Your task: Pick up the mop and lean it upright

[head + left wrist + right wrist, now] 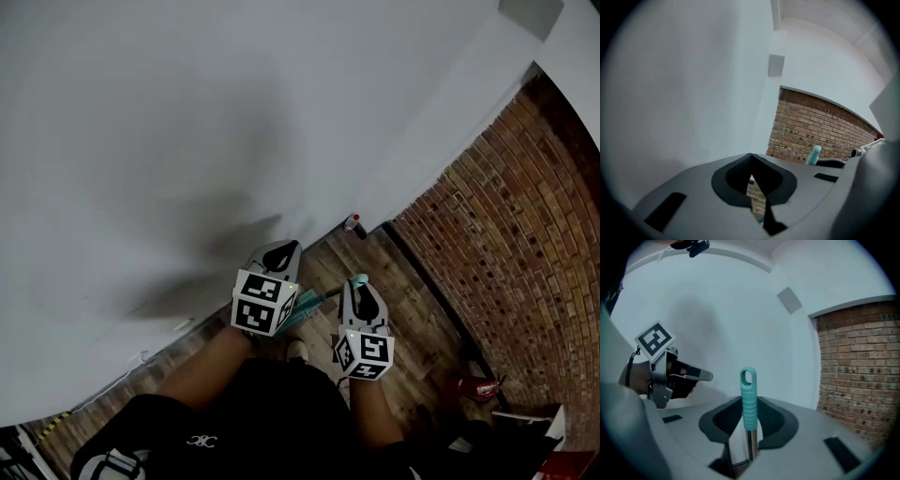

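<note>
Here, right gripper [749, 403] fingers clamp the mop handle [748, 389]; left gripper [751, 157] fingers seem closed together.

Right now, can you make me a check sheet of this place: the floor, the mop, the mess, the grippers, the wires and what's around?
Surface: wooden floor, dim.
Job's things: mop, teal handle end showing, head out of view.
Clutter: red extinguisher on the floor; small red-capped can near the corner.
Grippers: right gripper shut on the mop; left gripper shut, tips together.
Cables: nothing seen.
Surroundings: white wall; brick wall.
</note>
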`<state>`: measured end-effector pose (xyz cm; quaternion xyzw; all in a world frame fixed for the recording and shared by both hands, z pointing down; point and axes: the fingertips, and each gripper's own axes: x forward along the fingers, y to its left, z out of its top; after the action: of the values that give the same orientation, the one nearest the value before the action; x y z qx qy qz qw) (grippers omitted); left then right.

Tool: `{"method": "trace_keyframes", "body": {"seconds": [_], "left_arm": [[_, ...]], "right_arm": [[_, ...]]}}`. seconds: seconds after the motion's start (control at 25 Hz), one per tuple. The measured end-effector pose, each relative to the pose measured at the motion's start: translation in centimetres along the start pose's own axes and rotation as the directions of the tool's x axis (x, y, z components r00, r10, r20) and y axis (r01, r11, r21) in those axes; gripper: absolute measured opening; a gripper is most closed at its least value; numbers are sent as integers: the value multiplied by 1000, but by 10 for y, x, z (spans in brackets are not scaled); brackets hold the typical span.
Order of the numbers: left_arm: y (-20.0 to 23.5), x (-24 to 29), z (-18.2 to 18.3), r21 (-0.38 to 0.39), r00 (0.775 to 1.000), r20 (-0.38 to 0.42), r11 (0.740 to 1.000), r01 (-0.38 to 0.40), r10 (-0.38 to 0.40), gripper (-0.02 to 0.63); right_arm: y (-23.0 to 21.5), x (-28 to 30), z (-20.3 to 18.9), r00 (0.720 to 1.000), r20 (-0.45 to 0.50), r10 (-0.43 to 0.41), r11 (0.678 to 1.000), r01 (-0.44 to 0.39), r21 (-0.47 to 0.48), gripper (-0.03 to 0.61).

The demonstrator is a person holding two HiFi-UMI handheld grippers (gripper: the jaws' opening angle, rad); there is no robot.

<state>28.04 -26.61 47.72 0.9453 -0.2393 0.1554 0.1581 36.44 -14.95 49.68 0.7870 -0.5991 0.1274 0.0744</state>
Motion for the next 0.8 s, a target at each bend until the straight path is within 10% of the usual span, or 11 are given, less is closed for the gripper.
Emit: {"method": "trace_keyframes", "body": {"seconds": [0.8], "left_arm": [[-17, 6, -2, 12, 998, -16, 998, 63, -63, -6]], "right_arm": [[-20, -1, -2, 999, 3, -37, 999, 37, 25, 107]]}}
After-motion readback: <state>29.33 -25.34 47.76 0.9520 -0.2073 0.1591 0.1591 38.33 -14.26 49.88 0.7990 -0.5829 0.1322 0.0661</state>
